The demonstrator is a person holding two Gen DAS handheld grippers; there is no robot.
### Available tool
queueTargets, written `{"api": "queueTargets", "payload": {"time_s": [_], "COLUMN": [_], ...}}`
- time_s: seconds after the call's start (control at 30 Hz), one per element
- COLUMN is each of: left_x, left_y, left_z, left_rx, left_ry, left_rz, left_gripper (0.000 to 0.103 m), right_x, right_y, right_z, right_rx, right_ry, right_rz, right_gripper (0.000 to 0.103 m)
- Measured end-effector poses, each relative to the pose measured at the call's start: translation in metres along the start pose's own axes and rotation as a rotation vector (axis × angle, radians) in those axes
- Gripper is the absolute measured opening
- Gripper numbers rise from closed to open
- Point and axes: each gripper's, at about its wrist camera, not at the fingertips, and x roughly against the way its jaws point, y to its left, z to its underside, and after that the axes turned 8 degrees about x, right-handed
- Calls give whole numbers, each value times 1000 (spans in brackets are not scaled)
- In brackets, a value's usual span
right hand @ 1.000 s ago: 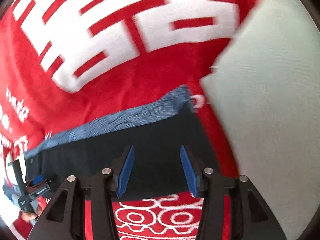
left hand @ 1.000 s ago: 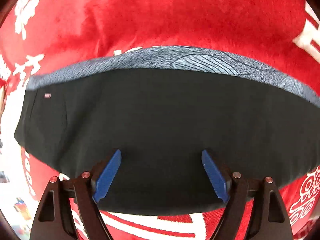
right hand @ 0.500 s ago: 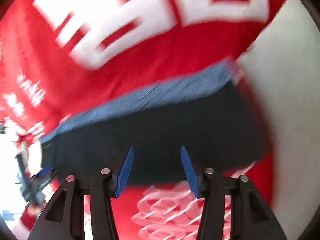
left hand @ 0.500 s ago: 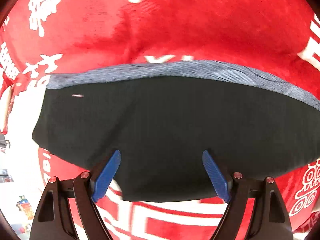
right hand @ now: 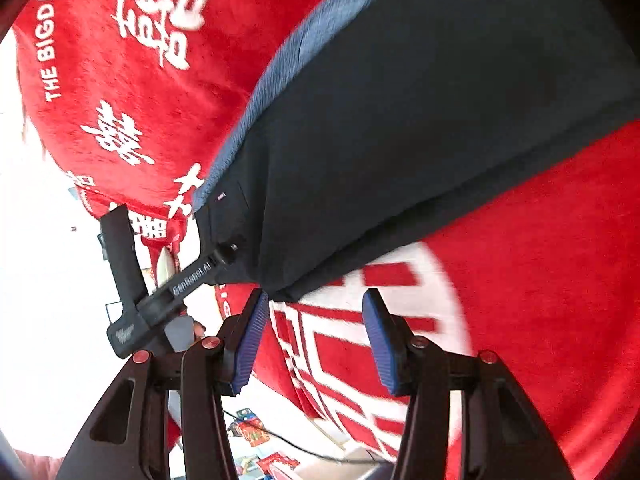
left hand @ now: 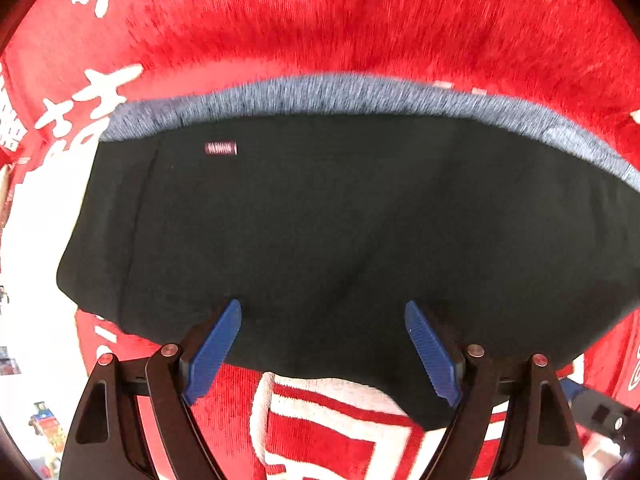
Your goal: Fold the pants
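Note:
The black pants [left hand: 340, 220] lie folded flat on a red blanket [left hand: 320, 20], with a blue-grey waistband [left hand: 360, 92] along the far edge and a small label [left hand: 221, 148] near the left end. My left gripper [left hand: 324, 344] is open, its blue pads over the pants' near edge. In the right wrist view the pants [right hand: 420, 128] run diagonally up to the right. My right gripper [right hand: 316, 332] is open and empty, just off the pants' near corner, above the blanket. The left gripper [right hand: 188, 276] shows there at the pants' left end.
The red blanket [right hand: 540, 280] has white characters and patterns. Its left edge drops off to a bright floor [right hand: 48, 280]. Small colourful packets [right hand: 256, 436] and a cable lie on the floor below.
The right gripper swung left and back, off the pants' right end to the near corner. The left gripper shifted slightly; the pants sit a bit more to the right in its view.

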Motion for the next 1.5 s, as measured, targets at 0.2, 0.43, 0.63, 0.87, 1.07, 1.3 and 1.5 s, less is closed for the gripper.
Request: {"api": "queueTargets", "payload": {"time_s": [0.2, 0.43, 0.63, 0.87, 1.07, 1.3, 1.5], "left_x": [-9, -11, -6, -3, -3, 18, 19], "left_y": [11, 18, 10, 6, 4, 9, -22], "left_z": [0, -4, 3, 11, 29, 11, -50], "left_rx": [-7, -20, -29, -45, -87, -67, -53], "left_ry": [-12, -14, -24, -21, -43, -33, -124], "left_rz": [76, 99, 87, 82, 66, 91, 100], "left_gripper": [85, 85, 86, 85, 86, 86, 86], "right_x": [11, 23, 21, 19, 23, 44, 78], "right_y": [-3, -2, 3, -10, 0, 1, 20], "right_z": [0, 7, -3, -12, 5, 5, -45], "right_rx": [-28, -82, -60, -137, -53, -29, 120], "right_ry": [-65, -89, -124, -125, -113, -73, -117], "right_rz": [34, 52, 91, 74, 161, 168, 360], "right_gripper": [53, 53, 53, 11, 6, 9, 21]}}
